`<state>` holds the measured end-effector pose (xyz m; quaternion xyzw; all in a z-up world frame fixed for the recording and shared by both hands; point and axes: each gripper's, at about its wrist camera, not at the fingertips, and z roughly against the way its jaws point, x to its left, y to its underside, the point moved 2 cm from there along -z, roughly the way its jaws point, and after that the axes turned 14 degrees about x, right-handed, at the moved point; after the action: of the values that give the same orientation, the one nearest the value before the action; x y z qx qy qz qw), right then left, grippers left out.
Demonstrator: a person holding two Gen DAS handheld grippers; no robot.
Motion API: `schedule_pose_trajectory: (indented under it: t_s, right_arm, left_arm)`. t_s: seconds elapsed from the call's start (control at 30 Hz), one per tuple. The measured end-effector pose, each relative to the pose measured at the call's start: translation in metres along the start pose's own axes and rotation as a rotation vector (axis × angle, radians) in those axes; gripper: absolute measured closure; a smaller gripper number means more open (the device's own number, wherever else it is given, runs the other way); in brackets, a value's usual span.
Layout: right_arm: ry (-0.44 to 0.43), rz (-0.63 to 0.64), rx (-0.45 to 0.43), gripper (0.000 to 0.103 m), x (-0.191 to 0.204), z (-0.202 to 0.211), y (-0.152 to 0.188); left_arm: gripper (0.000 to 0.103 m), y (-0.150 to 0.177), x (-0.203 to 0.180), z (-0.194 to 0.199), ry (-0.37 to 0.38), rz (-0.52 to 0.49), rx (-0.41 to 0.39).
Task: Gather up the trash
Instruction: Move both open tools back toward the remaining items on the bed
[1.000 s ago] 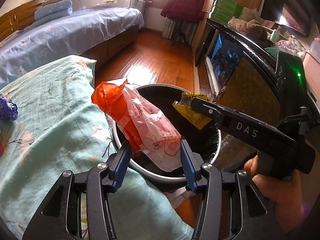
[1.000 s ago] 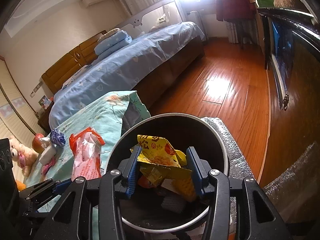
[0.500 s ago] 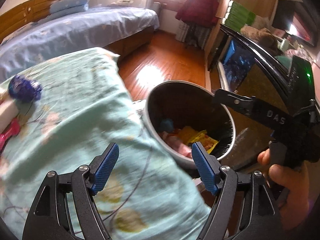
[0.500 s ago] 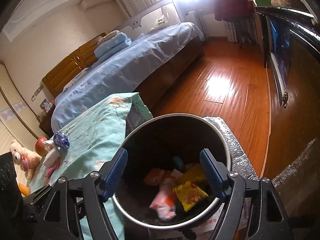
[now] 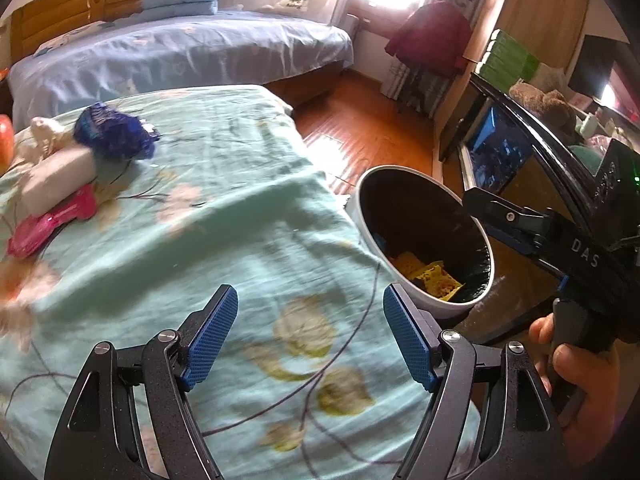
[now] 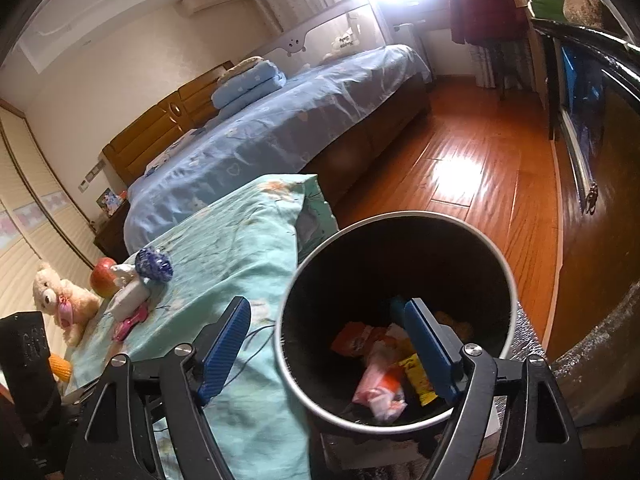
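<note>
- Left wrist view: the left gripper (image 5: pixel 308 336), which a second ago held a red-and-white wrapper over the bin (image 5: pixel 472 304), is now seen empty above the quilt (image 5: pixel 224 220), its fingers spread wide.
- The right gripper (image 6: pixel 332 348) is opening further, nothing between its fingers; its yellow wrapper (image 6: pixel 418 378) now lies in the bin.
- Both pieces are counted as collected.
- A blue wrapper (image 5: pixel 112 136) is left well ahead of the left fingers, untouched.

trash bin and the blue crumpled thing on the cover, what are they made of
Trash bin: probably painted metal or hard plastic; smooth pale outside, dark inside, thin rigid rim.
Blue crumpled wrapper: likely foil or plastic film; sharp creases with small glints.
</note>
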<state>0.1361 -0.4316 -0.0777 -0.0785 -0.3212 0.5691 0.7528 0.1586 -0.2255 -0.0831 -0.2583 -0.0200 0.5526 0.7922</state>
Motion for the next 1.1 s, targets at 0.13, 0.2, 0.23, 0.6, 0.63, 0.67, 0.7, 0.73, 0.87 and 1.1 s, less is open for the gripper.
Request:
schedule_pose_trajectory:
  t_s: [0.13, 0.2, 0.23, 0.6, 0.63, 0.67, 0.7, 0.73, 0.87, 1.1]
  right_arm:
    - [-0.012, 0.027, -0.002, 0.019, 0.015, 0.0, 0.004]
    - [-0.018, 0.04, -0.001, 0.019, 0.022, -0.001, 0.006]
    - [-0.021, 0.045, 0.0, 0.019, 0.025, -0.001, 0.006]
    - [-0.068, 0.12, 0.034, 0.014, 0.068, -0.019, 0.024]
    - [-0.072, 0.126, 0.037, 0.014, 0.072, -0.02, 0.025]
    - [-0.075, 0.132, 0.04, 0.014, 0.076, -0.022, 0.027]
    - [-0.079, 0.139, 0.044, 0.014, 0.08, -0.024, 0.027]
    - [-0.081, 0.145, 0.047, 0.014, 0.083, -0.025, 0.028]
    - [-0.088, 0.18, 0.062, 0.014, 0.097, -0.033, 0.031]
    - [-0.103, 0.238, 0.093, 0.014, 0.121, -0.051, 0.032]
  left_arm:
    - [0.026, 0.005, 0.01, 0.007, -0.01, 0.021, -0.013]
    - [0.026, 0.008, 0.017, 0.011, -0.014, 0.036, -0.02]
    - [0.026, 0.01, 0.022, 0.014, -0.018, 0.045, -0.025]
    - [0.026, 0.033, 0.072, 0.032, -0.066, 0.16, -0.051]
    - [0.026, 0.037, 0.078, 0.034, -0.07, 0.174, -0.055]
    - [0.026, 0.038, 0.082, 0.035, -0.074, 0.18, -0.056]
    - [0.026, 0.04, 0.085, 0.036, -0.08, 0.184, -0.057]
    - [0.026, 0.042, 0.088, 0.037, -0.086, 0.19, -0.057]
    - [0.026, 0.048, 0.106, 0.043, -0.101, 0.218, -0.064]
    - [0.026, 0.055, 0.132, 0.051, -0.127, 0.252, -0.07]
